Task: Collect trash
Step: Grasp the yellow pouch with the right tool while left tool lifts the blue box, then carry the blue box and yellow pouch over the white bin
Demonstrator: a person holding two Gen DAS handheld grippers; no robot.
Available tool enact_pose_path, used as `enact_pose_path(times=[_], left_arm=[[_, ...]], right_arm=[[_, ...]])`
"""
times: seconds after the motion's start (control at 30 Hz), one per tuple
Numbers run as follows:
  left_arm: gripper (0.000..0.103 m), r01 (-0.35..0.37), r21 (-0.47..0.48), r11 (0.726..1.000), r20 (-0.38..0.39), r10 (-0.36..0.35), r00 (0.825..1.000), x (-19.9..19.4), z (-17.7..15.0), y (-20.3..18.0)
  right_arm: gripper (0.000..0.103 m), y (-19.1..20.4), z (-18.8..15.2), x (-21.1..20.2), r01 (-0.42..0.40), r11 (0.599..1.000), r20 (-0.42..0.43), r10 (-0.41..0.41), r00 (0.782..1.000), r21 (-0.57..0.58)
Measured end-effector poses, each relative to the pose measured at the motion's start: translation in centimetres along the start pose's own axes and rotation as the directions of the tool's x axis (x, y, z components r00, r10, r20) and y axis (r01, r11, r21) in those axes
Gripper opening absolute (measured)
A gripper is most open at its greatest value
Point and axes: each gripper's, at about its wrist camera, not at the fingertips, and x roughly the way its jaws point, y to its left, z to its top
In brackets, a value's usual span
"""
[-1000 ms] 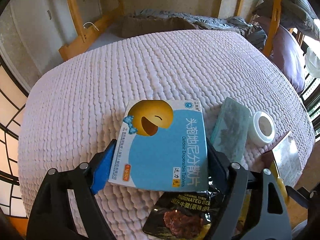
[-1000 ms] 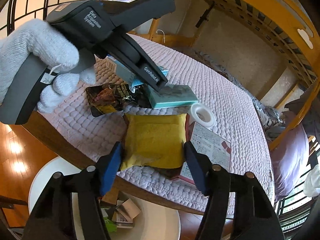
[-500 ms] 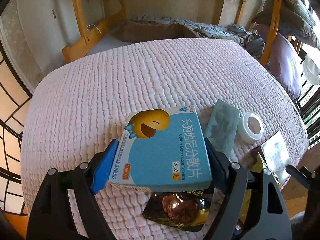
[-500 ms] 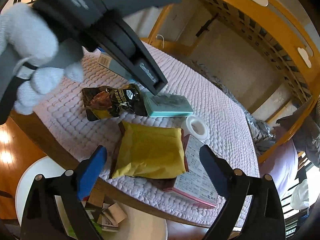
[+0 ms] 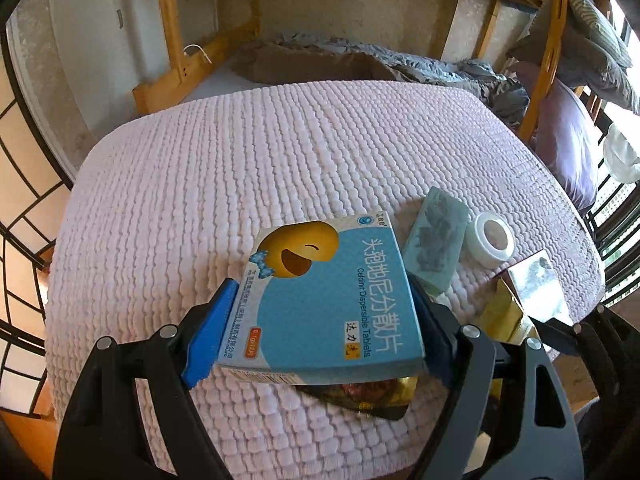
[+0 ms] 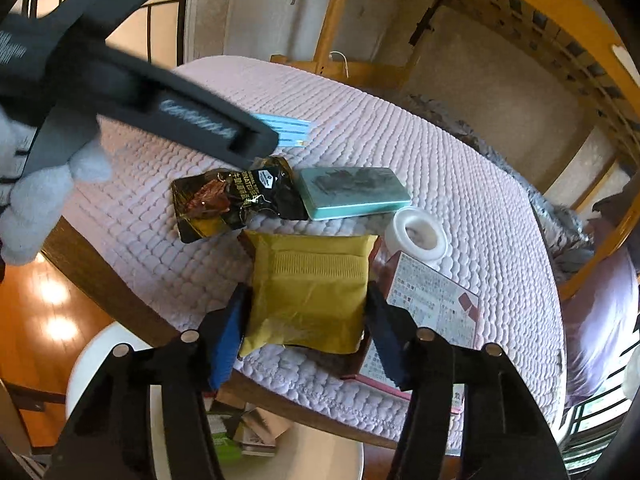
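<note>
My left gripper is shut on a blue tablet box with a yellow smiley face and holds it above the pink bed cover. A dark snack wrapper lies under the box; it also shows in the right wrist view. My right gripper has its jaws on both sides of a yellow packet at the bed's near edge. The packet rests on the bed. A white bin with trash in it stands below the edge.
A teal flat box, a white tape roll and a printed box lie on the cover beside the packet. The wooden bed frame and rumpled grey bedding are behind. The left hand-held gripper body crosses the upper left.
My left gripper has lifted the blue tablet box off the cover and drawn it back. My right gripper opened wide, then closed in around the yellow packet.
</note>
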Motion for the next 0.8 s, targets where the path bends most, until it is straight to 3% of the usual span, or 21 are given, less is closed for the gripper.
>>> enact_pose_path(times=[0.43,0.8], left_arm=[[0.083,0.007,-0.008,1.0,0.022,-0.006,1.0,-3.0,-2.3,-0.3],[0.083,0.017,-0.015,1.0,0.018,-0.017,1.0,-4.8,-4.8,-1.5]], right_arm=[[0.056,-1.6,-0.1,-2.1,-0.084,0.995,0.019,0.083,0.996,0.059],[0.056,-2.2,-1.5,-3.6,-0.101,0.993,0.021,0.1,0.995,0.057]])
